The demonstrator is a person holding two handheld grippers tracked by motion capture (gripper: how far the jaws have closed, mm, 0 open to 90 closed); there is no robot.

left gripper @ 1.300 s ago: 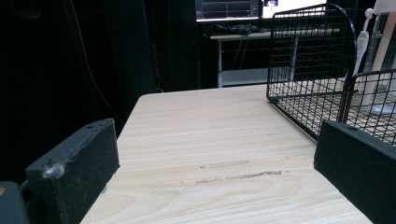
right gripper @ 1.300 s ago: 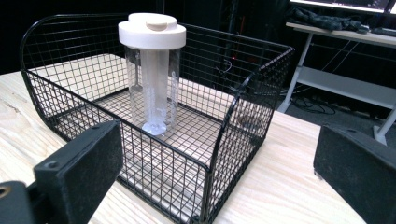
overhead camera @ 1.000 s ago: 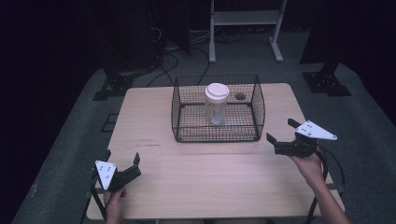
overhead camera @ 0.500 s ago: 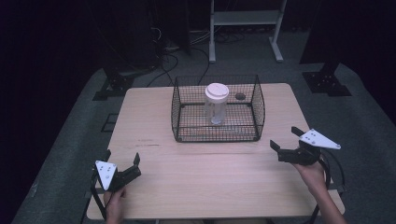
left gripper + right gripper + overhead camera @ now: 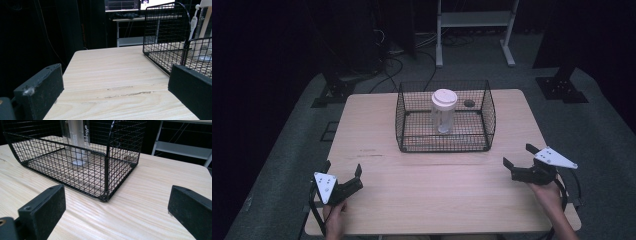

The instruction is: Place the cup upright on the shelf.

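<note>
While both tools sit near my edge of the pale wooden table [image 5: 437, 190], the clear plastic cup with the white lid [image 5: 444, 111] stands upright inside the black wire basket [image 5: 444, 145], toward its back half and well apart from either tool. My left gripper [image 5: 343, 173] rests at the near left corner with its jaws spread wide and nothing between them; my right gripper [image 5: 518, 156] hovers at the near right, also gaping and empty, pointed toward the basket's front corner.

I judge the job in hand to be reaching for that cup, and the right side looks better placed. To do it well, I would lift first so the jaws clear the basket's upper rim, then come down from above rather than push at the mesh. I would keep the jaws wide until they straddle the cup's body below the lid, and close gently, since thin plastic may flex or tip. I would leave the left tool free to steady the basket wall if it slides.
</note>
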